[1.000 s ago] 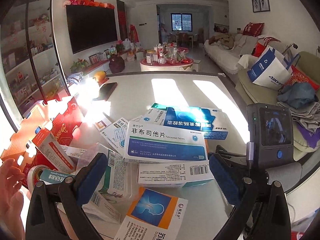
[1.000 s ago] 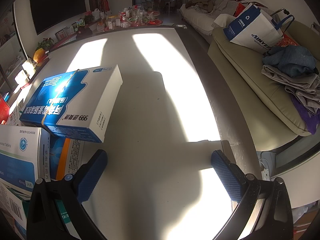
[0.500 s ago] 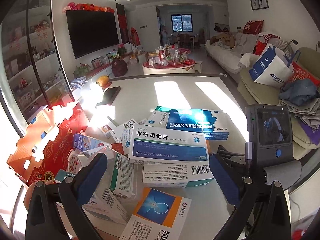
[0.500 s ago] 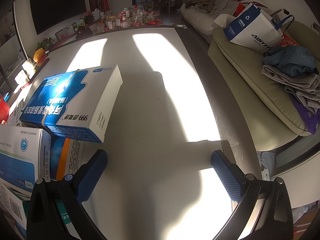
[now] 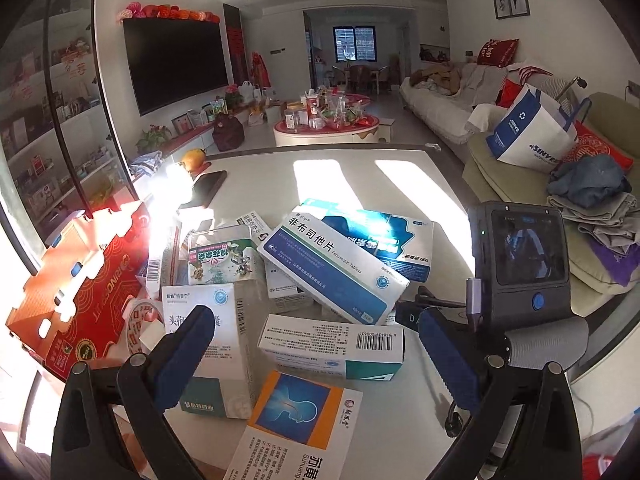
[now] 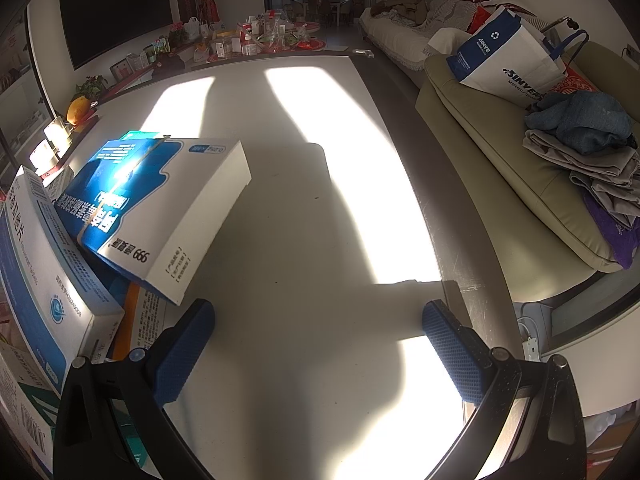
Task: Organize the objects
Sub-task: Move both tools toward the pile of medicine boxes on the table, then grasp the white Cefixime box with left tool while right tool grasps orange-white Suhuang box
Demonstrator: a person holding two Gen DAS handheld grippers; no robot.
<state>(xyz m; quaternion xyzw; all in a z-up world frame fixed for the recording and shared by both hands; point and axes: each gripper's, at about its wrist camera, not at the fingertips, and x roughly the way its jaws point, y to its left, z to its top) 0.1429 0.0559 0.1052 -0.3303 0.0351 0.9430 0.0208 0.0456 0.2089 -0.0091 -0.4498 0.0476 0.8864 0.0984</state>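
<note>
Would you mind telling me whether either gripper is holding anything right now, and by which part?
Nothing is held. The left gripper is open above the medicine boxes, and the right gripper is open over the table.

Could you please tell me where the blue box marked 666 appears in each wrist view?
Left wrist: blue 666 box right of centre, partly under the Febuxostat box.
Right wrist: same box left of centre, tilted.
Shared landmark: Sinye bag on the sofa.

My pads (image 5: 180, 356) are dark blue, dimpled. White-and-blue tablet box (image 5: 332, 268) tops the pile; orange-and-blue box (image 5: 296, 412) beneath me; red carton (image 5: 80, 280) with gold rings; white table (image 6: 304, 240) striped with sunlight.
</note>
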